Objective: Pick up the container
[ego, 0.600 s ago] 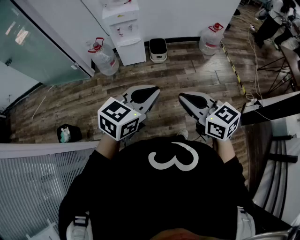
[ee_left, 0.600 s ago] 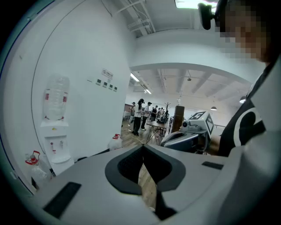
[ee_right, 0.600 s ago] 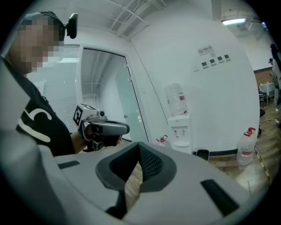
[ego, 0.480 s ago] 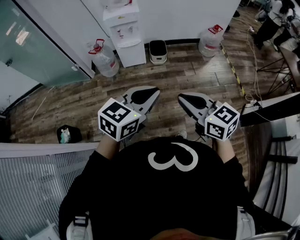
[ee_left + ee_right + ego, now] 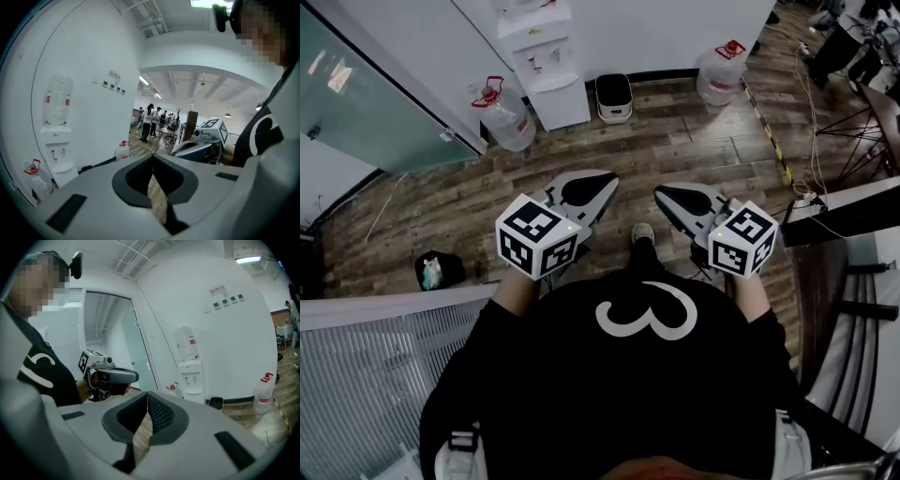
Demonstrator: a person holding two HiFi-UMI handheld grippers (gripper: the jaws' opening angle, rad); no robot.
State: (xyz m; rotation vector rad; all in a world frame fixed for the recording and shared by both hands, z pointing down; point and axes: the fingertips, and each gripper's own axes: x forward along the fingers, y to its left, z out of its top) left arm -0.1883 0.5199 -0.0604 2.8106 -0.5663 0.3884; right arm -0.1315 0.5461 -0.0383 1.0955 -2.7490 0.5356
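A shoe [image 5: 643, 233] has swung forward between the two claws since the earlier frame, and the far wall's things have slid a little in the head view, so the person appears to be mid-step.

Nearest is the black shirt [image 5: 581, 375], with a large white "3" on the chest. Just beyond it, both claws are held out in front and tipped slightly down. The left claw [image 5: 602, 183] at 11 o'clock and the right claw [image 5: 667, 195] at 1 o'clock each have their jaws pressed together with nothing between them; only bare wood floor [image 5: 703, 141] shows through the slit behind the tips. This looks like a carrying posture for the walk: tools closed, tucked close and aimed ahead, with no reach begun.

The container is not in hand. Well ahead, against the wall, a small dark bin [image 5: 614, 99] stands at 12 o'clock, just beside a white water cooler [image 5: 546, 66]. The bin is my best guess for the target (a jug could equally be meant). One water jug [image 5: 504, 117] leans at 11 o'clock and another [image 5: 719, 75] stands at 1 o'clock; both have red labels that are too small to read. A wall sign [image 5: 217, 289] above the cooler is also illegible.
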